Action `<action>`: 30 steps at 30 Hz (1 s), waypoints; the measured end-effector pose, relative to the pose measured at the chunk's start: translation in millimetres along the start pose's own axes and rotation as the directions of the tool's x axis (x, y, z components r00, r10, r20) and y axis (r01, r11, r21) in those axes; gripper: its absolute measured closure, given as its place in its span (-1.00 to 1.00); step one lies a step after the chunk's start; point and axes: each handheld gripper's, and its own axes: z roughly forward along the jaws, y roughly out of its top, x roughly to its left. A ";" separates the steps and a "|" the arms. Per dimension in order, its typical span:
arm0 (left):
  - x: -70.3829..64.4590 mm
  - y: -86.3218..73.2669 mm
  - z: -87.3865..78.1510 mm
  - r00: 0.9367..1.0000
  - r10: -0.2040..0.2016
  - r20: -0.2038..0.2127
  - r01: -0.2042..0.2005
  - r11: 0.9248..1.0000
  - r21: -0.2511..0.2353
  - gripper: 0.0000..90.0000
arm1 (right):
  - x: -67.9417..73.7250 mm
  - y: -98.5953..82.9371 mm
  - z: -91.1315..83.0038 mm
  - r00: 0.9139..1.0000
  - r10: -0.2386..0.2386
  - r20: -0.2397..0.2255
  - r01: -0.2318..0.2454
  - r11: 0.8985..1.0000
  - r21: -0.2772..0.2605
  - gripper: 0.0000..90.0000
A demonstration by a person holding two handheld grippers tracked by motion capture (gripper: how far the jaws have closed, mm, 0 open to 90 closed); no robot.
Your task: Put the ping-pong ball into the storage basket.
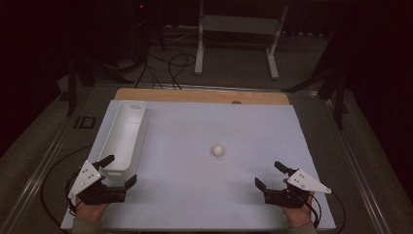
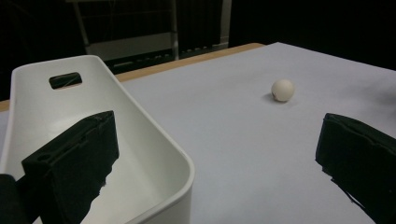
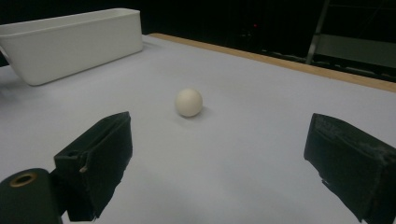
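Black jaws of the right gripper [image 3: 219, 163] rise closest to the lens in the right gripper view, spread wide with nothing between them. Ahead of them, slightly toward the left jaw and well apart from both, a small white ball [image 3: 189, 102] sits alone on the pale counter [image 3: 261, 140]. Beyond that same jaw, farther off, stands a long white plastic bin [image 3: 74, 42].

In the left gripper view the left gripper [image 2: 215, 154] is likewise spread and empty. Its left jaw hangs over the near end of the bin [image 2: 154, 140], apparently just above the rim, while the ball [image 2: 283, 89] lies far ahead, toward the right jaw. From the high view, both grippers [image 1: 116, 168] [image 1: 269, 175] sit at the near edge of the counter, the ball [image 1: 217, 150] between them and forward, nearer the right one.

My judgement is that the ball is meant for the bin, and the right gripper is better placed to fetch it. The risks come from the ball itself: round, smooth and free on a flat surface, it would roll away if a jaw nudged it before both sides closed. An off-centre pinch could squirt it out forward. The left jaw might also knock or drag the light bin if that hand moves carelessly.
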 end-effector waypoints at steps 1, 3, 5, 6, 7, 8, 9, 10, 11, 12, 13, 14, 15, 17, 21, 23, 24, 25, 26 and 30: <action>-0.1 0.1 0.1 1.000 0.000 0.000 0.000 1.000 0.001 -1.00 | -0.6 -0.2 -0.6 1.000 -0.002 0.000 0.002 1.000 -0.003 -0.83; -0.5 0.7 0.4 1.000 0.005 0.000 -0.005 1.000 0.004 -1.00 | -0.7 -0.1 -0.9 1.000 0.000 0.001 0.000 1.000 -0.004 -0.83; -1.5 1.7 0.4 1.000 0.007 -0.001 -0.006 1.000 0.004 -1.00 | -0.8 -0.1 -0.9 1.000 -0.001 0.001 0.001 1.000 -0.004 -0.83; -1.9 2.2 0.3 1.000 0.009 -0.001 -0.009 1.000 0.003 -1.00 | -1.0 -0.2 -0.7 1.000 0.000 0.003 0.000 1.000 -0.004 -0.83; -2.9 2.6 0.1 1.000 0.010 -0.004 -0.010 1.000 0.004 -1.00 | -1.0 -0.5 -0.4 1.000 0.004 0.004 -0.004 1.000 -0.002 -0.83; -3.2 2.8 0.1 1.000 0.009 -0.006 -0.009 1.000 0.003 -1.00 | -2.0 -1.9 0.7 1.000 0.004 0.005 -0.004 1.000 0.005 -0.84; -3.2 3.2 0.1 1.000 0.010 -0.008 -0.010 1.000 0.001 -1.00 | -2.6 -2.5 1.4 1.000 0.004 0.008 -0.004 1.000 0.009 -0.84; -3.6 3.9 0.4 1.000 0.010 -0.009 -0.009 1.000 0.001 -1.00 | -2.9 -3.2 2.3 1.000 0.007 0.008 -0.007 1.000 0.011 -0.84; -4.1 5.4 0.6 1.000 0.015 -0.010 -0.015 1.000 0.003 -1.00 | -2.9 -3.5 2.8 1.000 0.011 0.005 -0.011 1.000 0.015 -0.84; -4.4 6.6 0.3 1.000 0.017 -0.012 -0.017 1.000 0.001 -1.00 | -3.0 -3.6 3.1 1.000 0.008 0.007 -0.008 1.000 0.016 -0.84; -4.8 8.3 0.0 1.000 0.017 -0.011 -0.017 1.000 -0.001 -1.00 | -3.0 -3.5 3.1 1.000 0.006 0.008 -0.006 1.000 0.017 -0.84; -5.1 10.1 -0.1 1.000 0.021 -0.009 -0.021 1.000 0.001 -1.00 | -3.2 -3.3 2.9 1.000 0.010 0.008 -0.010 1.000 0.012 -0.84; -5.6 12.1 -0.1 1.000 0.025 -0.009 -0.025 1.000 0.003 -1.00 | -3.5 -3.1 2.6 1.000 0.011 0.008 -0.011 1.000 0.008 -0.84; -5.8 15.8 -0.2 1.000 0.027 0.002 -0.027 1.000 0.008 -1.00 | -3.9 -3.0 1.9 1.000 0.010 0.010 -0.010 1.000 0.008 -0.83; -6.3 22.3 1.5 0.999 0.049 0.015 -0.050 0.998 0.034 -1.00 | -4.4 -3.9 1.3 1.000 0.009 0.015 -0.009 1.000 0.011 -0.83; -6.3 27.3 1.1 0.998 0.053 0.021 -0.054 0.998 0.031 -1.00 | -4.3 -4.1 1.1 1.000 0.009 0.018 -0.010 1.000 0.011 -0.83; -6.3 27.3 1.1 0.998 0.053 0.021 -0.054 0.998 0.031 -1.00 | -4.3 -4.1 1.1 1.000 0.009 0.018 -0.010 1.000 0.011 -0.83; -6.5 31.2 0.7 0.998 0.057 0.025 -0.057 0.998 0.032 -1.00 | -4.3 -4.1 1.0 1.000 0.011 0.019 -0.011 1.000 0.011 -0.83; -6.8 33.4 0.3 0.998 0.063 0.022 -0.064 0.997 0.034 -1.00 | -3.6 -4.1 0.9 1.000 0.009 0.019 -0.009 1.000 0.012 -0.83; -5.9 40.4 -0.5 0.998 0.061 0.020 -0.062 0.997 0.035 -1.00 | -3.1 -3.9 0.4 1.000 0.006 0.016 -0.006 1.000 0.012 -0.83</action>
